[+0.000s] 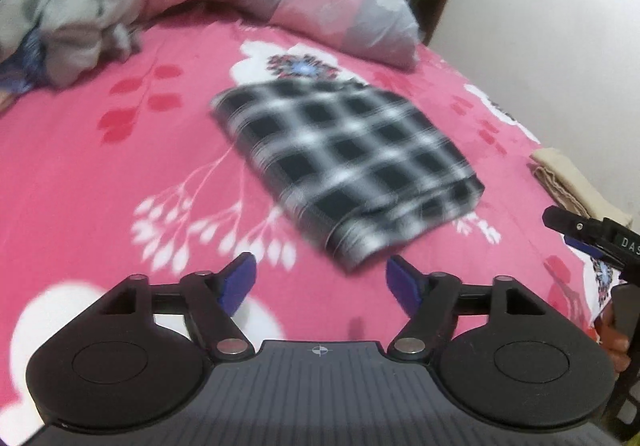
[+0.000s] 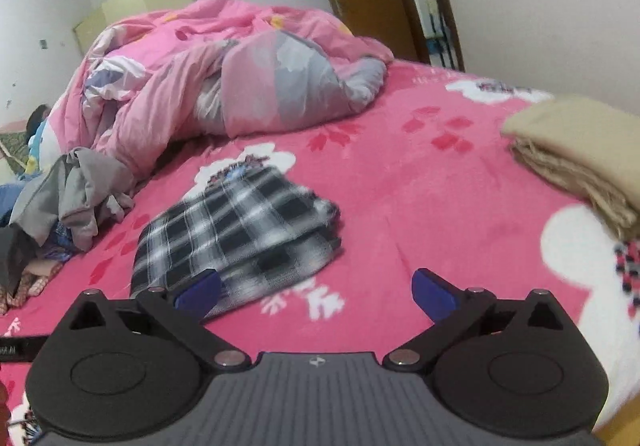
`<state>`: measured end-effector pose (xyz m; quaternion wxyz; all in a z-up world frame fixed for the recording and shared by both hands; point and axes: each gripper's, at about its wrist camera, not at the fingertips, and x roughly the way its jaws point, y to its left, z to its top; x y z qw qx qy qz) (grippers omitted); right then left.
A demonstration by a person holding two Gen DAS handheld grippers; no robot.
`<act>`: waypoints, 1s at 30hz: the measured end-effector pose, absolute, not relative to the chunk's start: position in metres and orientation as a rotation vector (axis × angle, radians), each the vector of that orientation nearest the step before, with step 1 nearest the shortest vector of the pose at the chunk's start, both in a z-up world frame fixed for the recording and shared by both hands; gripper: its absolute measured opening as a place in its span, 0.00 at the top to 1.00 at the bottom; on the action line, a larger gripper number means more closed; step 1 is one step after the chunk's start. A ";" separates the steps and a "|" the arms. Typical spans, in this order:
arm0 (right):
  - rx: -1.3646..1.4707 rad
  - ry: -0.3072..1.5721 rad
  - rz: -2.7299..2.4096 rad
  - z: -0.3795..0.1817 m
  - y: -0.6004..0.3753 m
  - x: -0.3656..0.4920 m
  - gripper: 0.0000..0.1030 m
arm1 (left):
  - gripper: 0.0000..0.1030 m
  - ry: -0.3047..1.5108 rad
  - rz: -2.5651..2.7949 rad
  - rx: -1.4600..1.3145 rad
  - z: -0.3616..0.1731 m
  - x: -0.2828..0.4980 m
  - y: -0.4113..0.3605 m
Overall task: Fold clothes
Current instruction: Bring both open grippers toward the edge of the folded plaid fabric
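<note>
The plaid cloth [image 1: 344, 166] lies folded into a flat rectangle mid-bed, blurred. Both tools gape wide and hold nothing: the left tool [image 1: 320, 278] and the right tool [image 2: 316, 292] hover just short of it. The bed [image 1: 100, 186] wears pink floral cover; tan folded cloth [image 2: 580, 154] sits right, gray clothes [image 2: 80, 190] left.

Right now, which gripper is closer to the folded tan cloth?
Right. The right gripper hovers open just left of the tan cloth; the left gripper sits farther left, by the checkered cloth.
</note>
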<state>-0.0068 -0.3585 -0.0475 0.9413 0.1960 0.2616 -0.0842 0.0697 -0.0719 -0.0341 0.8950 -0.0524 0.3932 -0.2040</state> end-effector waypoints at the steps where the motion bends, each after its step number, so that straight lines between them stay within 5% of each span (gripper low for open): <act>1: 0.408 0.539 -0.175 -0.049 -0.356 -0.009 0.00 | 0.14 0.810 -0.414 -0.110 -0.033 0.065 -0.069; 7: 0.416 0.550 -0.209 -0.052 -0.340 -0.016 0.00 | 0.00 0.744 -0.382 -0.083 -0.026 0.041 -0.060; 18: 0.255 0.590 -0.186 -0.049 -0.301 -0.012 0.00 | 0.00 0.746 -0.339 -0.132 -0.028 0.031 -0.046; 30: 0.457 0.527 -0.114 -0.051 -0.311 -0.021 0.00 | 0.00 0.700 -0.189 -0.055 -0.024 0.031 -0.044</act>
